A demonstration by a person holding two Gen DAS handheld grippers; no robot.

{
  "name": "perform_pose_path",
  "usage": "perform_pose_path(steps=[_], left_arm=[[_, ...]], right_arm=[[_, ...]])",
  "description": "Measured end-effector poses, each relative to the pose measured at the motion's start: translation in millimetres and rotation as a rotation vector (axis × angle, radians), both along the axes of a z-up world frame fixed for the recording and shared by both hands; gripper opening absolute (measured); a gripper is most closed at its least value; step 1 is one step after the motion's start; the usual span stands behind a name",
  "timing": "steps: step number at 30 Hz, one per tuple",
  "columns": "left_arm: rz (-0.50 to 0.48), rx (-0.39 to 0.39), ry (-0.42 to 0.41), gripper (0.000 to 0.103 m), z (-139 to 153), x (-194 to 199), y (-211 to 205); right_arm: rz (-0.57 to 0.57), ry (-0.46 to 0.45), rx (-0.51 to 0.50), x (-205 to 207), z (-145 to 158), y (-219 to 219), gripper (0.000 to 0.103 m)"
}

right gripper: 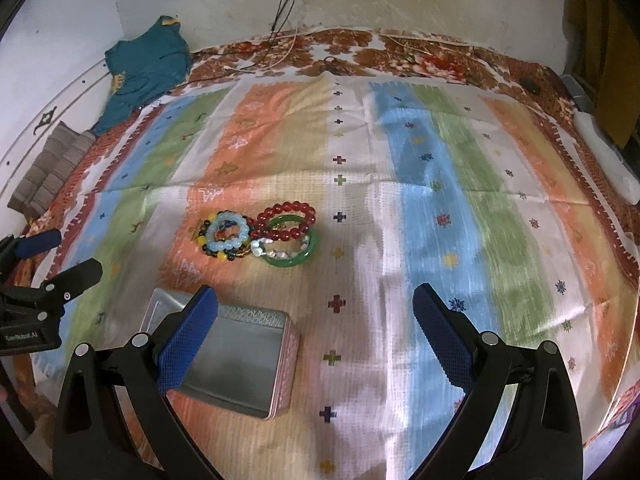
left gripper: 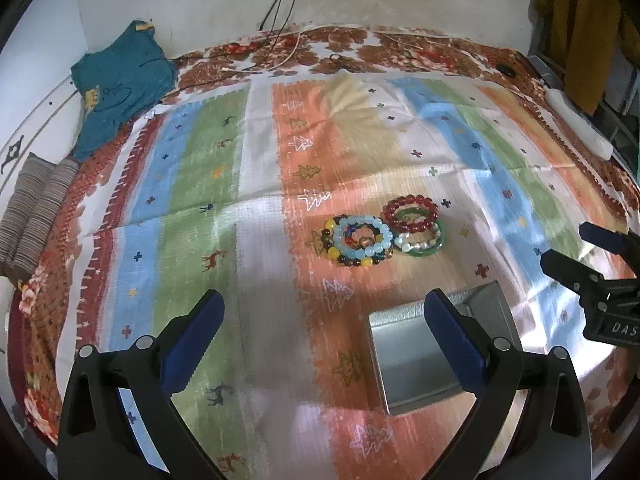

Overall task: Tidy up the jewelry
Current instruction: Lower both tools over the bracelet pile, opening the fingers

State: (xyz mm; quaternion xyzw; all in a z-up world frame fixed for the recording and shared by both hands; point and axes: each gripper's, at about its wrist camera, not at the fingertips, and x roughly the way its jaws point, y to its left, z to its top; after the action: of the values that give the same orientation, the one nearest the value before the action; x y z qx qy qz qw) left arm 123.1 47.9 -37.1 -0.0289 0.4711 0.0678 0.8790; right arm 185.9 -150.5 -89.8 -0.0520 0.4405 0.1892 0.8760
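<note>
hovering above a striped cloth [left gripper: 260,240] spread over a floral bedcover [left gripper: 52,280], two hand-held grippers wait with nothing in them. the left gripper [left gripper: 324,316] has its blue-padded jaws spread wide and empty, and the right gripper [right gripper: 316,308] stands the same way, agape over bare cloth.

the jewelry lies in one heap near the middle of the cloth, likely bunched so either tool can reach it: a red bead bracelet [right gripper: 286,220] overlaps a green bangle [right gripper: 296,254], a pearl-white bracelet [right gripper: 280,252] crosses the bangle, and to their left a pale blue bead bracelet [right gripper: 227,232] rests on a multicoloured bead bracelet [right gripper: 212,250].

nearer than the heap sits an open metal tin [right gripper: 236,360], lidless and empty, its patterned outer wall looking pinkish; it seems placed close as the destination for the pieces. none is inside it yet, so the sorting appears to be at its start.

writing shows only on the tools: the right gripper's body, seen at the right edge of the left view, reads "das", cut off by the frame, and the left gripper's body in the right view carries a small label that looks like "genrobot.ai", too blurred to be sure.

at the far left lies a teal garment [left gripper: 120,80].
</note>
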Motion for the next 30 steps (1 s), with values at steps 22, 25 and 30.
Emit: perform_pose_path(steps=[22, 25, 30], left_arm=[[-0.073, -0.055, 0.087, 0.097, -40.7, 64.0, 17.0], [-0.106, -0.052, 0.092, 0.097, -44.5, 68.1, 15.4], [-0.159, -0.030, 0.116, 0.097, -55.4, 74.7, 10.5]], right_arm=[[0.018, 0.065, -0.053, 51.8, -26.8, 24.0, 0.099], [0.020, 0.073, -0.054, 58.7, -30.5, 25.4, 0.099], [0.030, 0.077, -0.067, 73.5, -35.4, 31.0, 0.099]])
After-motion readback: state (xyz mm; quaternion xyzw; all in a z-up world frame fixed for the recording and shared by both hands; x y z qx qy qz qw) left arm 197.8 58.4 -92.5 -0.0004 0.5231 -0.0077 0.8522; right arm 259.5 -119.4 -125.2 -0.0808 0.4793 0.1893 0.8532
